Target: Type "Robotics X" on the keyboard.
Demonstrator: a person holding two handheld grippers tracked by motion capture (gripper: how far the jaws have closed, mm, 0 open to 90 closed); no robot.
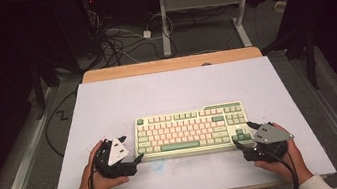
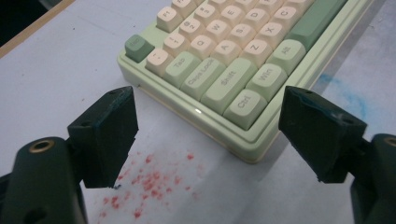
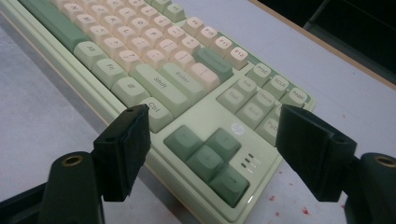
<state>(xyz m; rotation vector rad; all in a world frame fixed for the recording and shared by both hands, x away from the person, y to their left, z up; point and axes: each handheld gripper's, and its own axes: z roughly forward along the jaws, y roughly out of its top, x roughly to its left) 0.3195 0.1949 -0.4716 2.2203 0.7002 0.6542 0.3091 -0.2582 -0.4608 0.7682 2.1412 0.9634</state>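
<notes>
A pale green keyboard with cream and green keys lies flat in the middle of the white table. My left gripper sits at its near left corner, open, jaws spread either side of that corner without touching it. My right gripper is at the near right corner, open, its jaws straddling the dark green arrow keys. Hands hold both grippers from below.
Red specks and a faint blue smear mark the white table surface. A wooden strip edges the far side. Beyond it on the floor are cables and the legs of another table.
</notes>
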